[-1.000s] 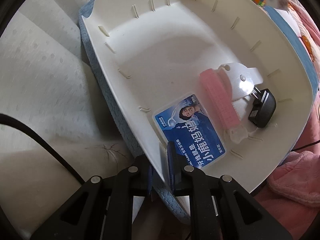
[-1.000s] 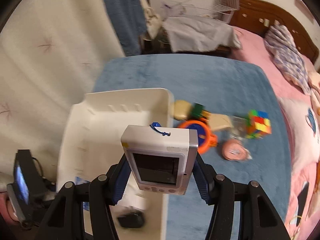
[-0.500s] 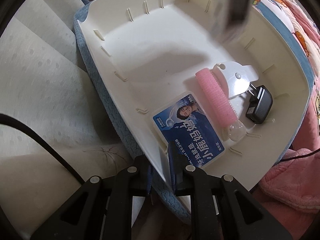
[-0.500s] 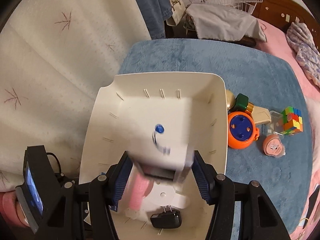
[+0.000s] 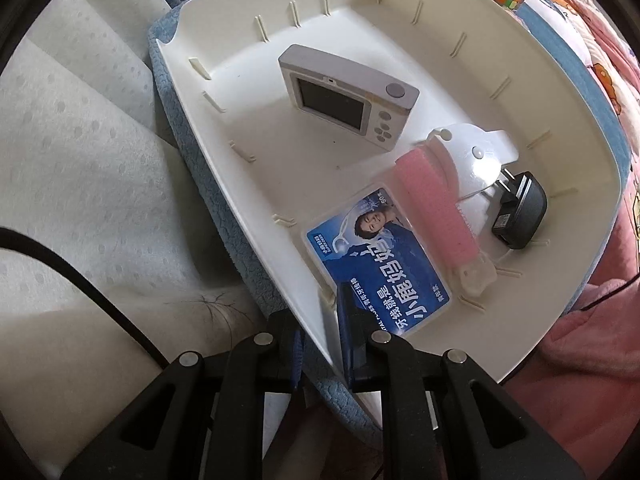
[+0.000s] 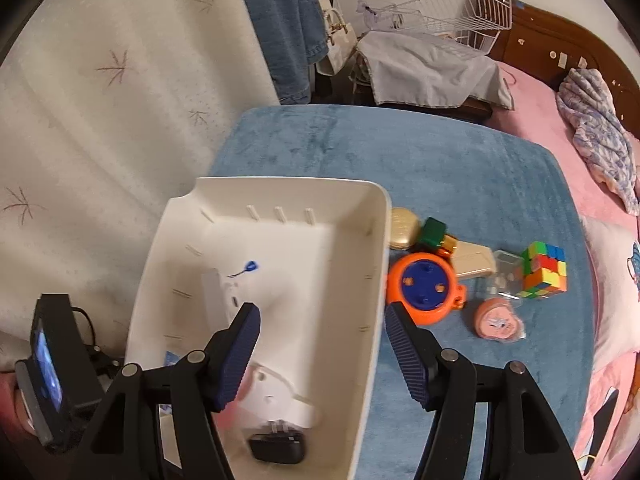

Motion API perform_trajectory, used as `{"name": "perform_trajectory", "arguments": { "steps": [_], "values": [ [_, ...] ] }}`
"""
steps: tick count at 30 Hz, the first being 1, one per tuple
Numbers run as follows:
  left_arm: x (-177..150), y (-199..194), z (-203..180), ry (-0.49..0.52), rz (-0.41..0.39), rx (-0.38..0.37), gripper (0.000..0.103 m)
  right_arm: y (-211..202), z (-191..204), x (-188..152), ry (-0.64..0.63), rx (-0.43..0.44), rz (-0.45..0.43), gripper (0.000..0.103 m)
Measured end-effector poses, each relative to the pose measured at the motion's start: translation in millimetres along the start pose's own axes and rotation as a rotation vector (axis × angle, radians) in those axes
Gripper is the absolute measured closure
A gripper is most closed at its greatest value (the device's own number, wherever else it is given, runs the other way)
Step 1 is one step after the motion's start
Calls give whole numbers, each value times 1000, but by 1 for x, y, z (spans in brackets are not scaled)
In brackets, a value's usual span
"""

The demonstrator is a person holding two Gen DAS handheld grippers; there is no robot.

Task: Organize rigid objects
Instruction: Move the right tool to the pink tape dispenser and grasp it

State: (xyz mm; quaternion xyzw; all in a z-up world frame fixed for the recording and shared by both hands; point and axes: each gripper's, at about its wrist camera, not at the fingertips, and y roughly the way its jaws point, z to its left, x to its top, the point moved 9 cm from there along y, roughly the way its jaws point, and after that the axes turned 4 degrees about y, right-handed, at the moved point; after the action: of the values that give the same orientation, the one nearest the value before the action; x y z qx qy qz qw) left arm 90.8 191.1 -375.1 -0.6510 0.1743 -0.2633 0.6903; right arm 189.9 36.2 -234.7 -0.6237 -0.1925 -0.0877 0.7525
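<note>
A white plastic bin [image 5: 400, 12] [image 6: 376, 216] sits on a blue mat [image 6: 420, 160]. My left gripper [image 5: 322, 320] is shut on the bin's near rim. Inside lie a small white camera [image 5: 348, 96], a blue floss box [image 5: 376, 264], a pink roller [image 5: 436, 208], a white plastic piece [image 5: 476, 160] and a black charger [image 5: 520, 212]. My right gripper [image 6: 320, 344] is open and empty above the bin. The camera [image 6: 220, 296] shows blurred below it. On the mat right of the bin lie an orange-blue toy [image 6: 424, 288], a Rubik's cube [image 6: 544, 276], a pink round case [image 6: 498, 320] and other small items.
A white curtain [image 6: 100, 100] hangs left of the mat. Pink bedding [image 6: 600, 280] lies to the right. A wire basket [image 6: 452, 20] and clothes are at the back. A black cable [image 5: 80, 280] runs at the left.
My right gripper carried the white camera over the bin, opened and let it go. The camera now lies in the bin. My left gripper kept its hold on the rim.
</note>
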Motion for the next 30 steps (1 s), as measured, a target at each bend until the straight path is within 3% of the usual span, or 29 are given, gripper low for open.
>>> {"name": "perform_trajectory", "arguments": {
  "steps": [16,25,30],
  "values": [
    [13,8,-5,-46,72,44,88,23,-129,-4,-87,-116,30,30],
    [16,9,-4,-92,113,68,88,55,-192,-15,-28,-38,84,30],
    [15,10,-7,-108,118,61,88,75,-200,-19,-4,18,129,30]
  ]
}}
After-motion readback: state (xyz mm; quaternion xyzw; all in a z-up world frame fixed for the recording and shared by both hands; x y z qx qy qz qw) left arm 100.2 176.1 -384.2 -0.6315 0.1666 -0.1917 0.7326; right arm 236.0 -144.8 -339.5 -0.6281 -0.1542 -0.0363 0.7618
